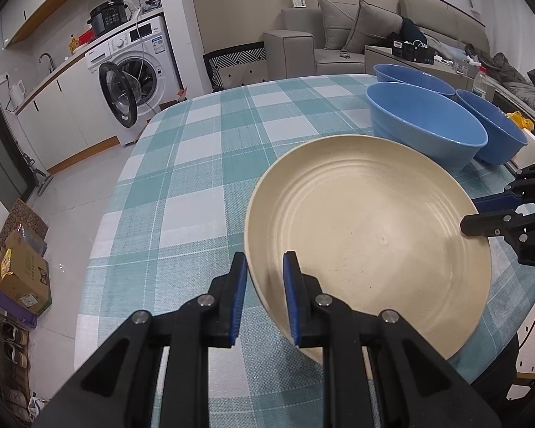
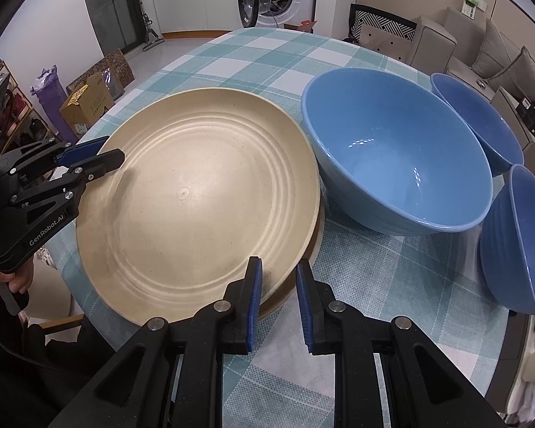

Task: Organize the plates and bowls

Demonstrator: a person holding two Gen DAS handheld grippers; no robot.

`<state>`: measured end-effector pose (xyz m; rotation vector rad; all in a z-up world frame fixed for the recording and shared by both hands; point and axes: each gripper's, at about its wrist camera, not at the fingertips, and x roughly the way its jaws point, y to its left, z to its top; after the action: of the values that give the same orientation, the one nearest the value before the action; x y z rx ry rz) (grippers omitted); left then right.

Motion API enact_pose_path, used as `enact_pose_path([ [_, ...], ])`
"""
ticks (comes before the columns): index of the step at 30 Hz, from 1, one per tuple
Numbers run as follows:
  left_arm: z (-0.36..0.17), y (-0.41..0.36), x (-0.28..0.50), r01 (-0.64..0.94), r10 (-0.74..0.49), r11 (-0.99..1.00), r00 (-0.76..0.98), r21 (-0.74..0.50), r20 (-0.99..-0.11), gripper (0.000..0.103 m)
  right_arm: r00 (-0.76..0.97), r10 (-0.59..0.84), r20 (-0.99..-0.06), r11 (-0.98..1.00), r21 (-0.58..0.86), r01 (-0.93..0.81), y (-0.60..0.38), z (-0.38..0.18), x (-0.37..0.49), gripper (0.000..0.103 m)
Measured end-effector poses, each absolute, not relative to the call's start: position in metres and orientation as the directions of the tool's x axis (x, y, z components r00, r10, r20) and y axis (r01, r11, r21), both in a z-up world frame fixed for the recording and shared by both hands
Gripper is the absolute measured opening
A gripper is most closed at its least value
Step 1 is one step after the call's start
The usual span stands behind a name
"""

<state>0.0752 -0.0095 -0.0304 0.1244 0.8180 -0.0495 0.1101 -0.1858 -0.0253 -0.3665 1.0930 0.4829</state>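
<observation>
Right wrist view, round ridged cream plate (image 2: 196, 207), smooth blue bowl (image 2: 399, 153)

Lower plate (image 2: 315, 246) mostly hidden under top plate (image 2: 196, 207), nearest blue bowl (image 2: 517, 249) cropped by frame edge

Left tongs (image 1: 265, 278): black plastic arms with triangular cut-outs, silver round pivot screws, ribbed blue pads on the inner faces of both fingers. Right tongs (image 2: 278, 285): same build, same blue pads. At left of the right wrist view, white lettering "GenRobot.AI" on the left tongs' black body. Hand (image 2: 16, 280) at lower left; dark clothing below it.
</observation>
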Motion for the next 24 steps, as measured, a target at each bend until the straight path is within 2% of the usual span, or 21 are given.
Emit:
enact_pose_path([
  [24,-0.044,-0.017,0.079,0.111,0.0,0.989,0.663,0.099,-0.749,0.018,0.386,0.137,-0.912,0.842,-0.097,-0.53,-0.189,-0.037,0.11,0.021],
])
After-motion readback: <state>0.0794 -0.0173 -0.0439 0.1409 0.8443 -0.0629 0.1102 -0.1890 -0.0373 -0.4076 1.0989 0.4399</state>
